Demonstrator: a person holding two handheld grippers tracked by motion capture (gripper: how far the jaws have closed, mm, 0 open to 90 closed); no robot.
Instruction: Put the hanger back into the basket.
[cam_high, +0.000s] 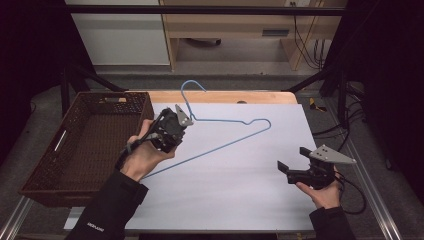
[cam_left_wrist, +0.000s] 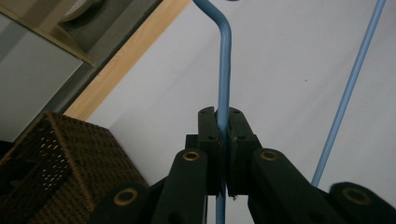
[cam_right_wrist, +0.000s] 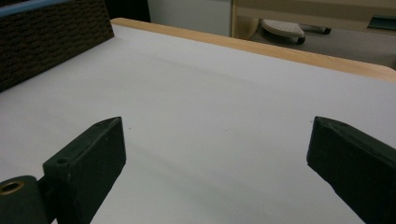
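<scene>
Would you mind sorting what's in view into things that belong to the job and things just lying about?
In the job:
blue wire hanger
left gripper, shut on the hanger
wicker basket, possibly its destination

Lying about:
right gripper, open with nothing between its jaws
white table cover

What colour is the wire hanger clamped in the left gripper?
Light blue; the hanger shows best in the high view.

One blue hanger (cam_high: 227, 131) is counted, one brown basket (cam_high: 80, 145), and one white mat (cam_high: 240, 190) spread on one table (cam_high: 225, 96). Two grippers are seen, a left gripper (cam_high: 172, 127) and a right gripper (cam_high: 295, 159), each held by one hand.
</scene>
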